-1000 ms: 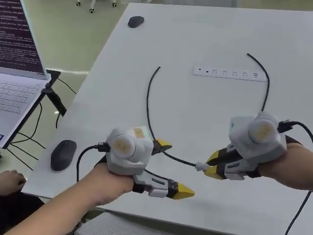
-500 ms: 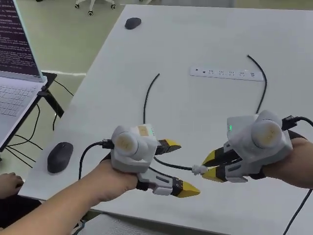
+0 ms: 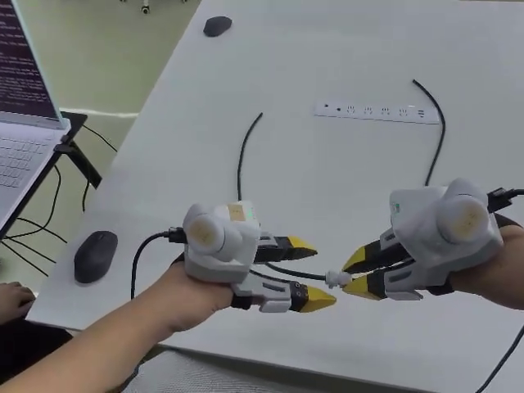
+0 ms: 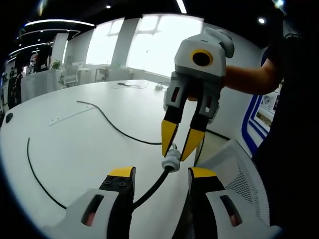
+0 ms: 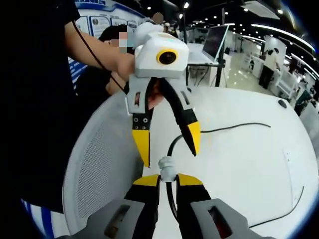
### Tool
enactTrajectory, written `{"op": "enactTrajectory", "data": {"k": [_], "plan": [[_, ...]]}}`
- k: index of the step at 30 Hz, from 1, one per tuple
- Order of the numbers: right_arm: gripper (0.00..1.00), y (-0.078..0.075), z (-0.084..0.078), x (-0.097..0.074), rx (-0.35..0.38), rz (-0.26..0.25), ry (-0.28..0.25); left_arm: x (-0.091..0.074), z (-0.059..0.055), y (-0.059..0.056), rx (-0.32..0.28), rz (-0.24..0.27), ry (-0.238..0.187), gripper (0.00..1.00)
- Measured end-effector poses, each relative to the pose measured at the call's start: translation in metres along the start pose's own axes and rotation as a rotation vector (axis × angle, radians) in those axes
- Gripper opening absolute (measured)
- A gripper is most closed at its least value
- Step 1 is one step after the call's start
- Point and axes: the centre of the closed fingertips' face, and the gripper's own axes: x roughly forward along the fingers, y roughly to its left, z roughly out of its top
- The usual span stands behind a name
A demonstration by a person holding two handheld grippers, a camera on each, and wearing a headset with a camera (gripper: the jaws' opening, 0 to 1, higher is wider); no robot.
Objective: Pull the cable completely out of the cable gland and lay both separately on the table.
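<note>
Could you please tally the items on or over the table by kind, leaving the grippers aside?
cables: 2
gland: 1
power strip: 1
mice: 2
Total: 6

Open-plan office: white desk [image 3: 344, 188], laptop [image 3: 20, 74], mouse [image 3: 95, 255], power strip [image 3: 375, 112], mesh chair [image 5: 99, 164].
</note>
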Motion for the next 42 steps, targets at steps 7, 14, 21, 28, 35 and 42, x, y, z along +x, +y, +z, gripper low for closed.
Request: {"op": "enactTrajectory", "data": {"k": [7, 14, 21, 28, 35, 42], "plan": [[0.06, 0.002, 0.001, 0.001, -0.017, 0.007, -0.016, 0.001, 0.001, -0.006, 0.011, -0.033, -0.008, 0.34], [0.06, 0.003, 0.004, -0.001, -0.039, 0.015, -0.047, 0.000, 0.004, -0.010, -0.002, -0.061, -0.027, 0.24], [0.06, 0.004, 0.005, -0.001, -0.045, 0.017, -0.066, -0.001, 0.005, -0.014, 0.019, -0.085, -0.033, 0.17], [0.06, 0.006, 0.006, -0.002, -0.058, 0.028, -0.104, -0.003, 0.006, -0.015, 0.041, -0.092, -0.043, 0.16], [0.07, 0.007, 0.006, 0.000, -0.121, 0.021, -0.132, -0.004, 0.004, -0.015, 0.047, -0.091, -0.036, 0.15], [0.08, 0.006, 0.008, 0.000, -0.119, 0.017, -0.148, -0.005, 0.005, -0.015, -0.015, -0.097, -0.033, 0.15]]}}
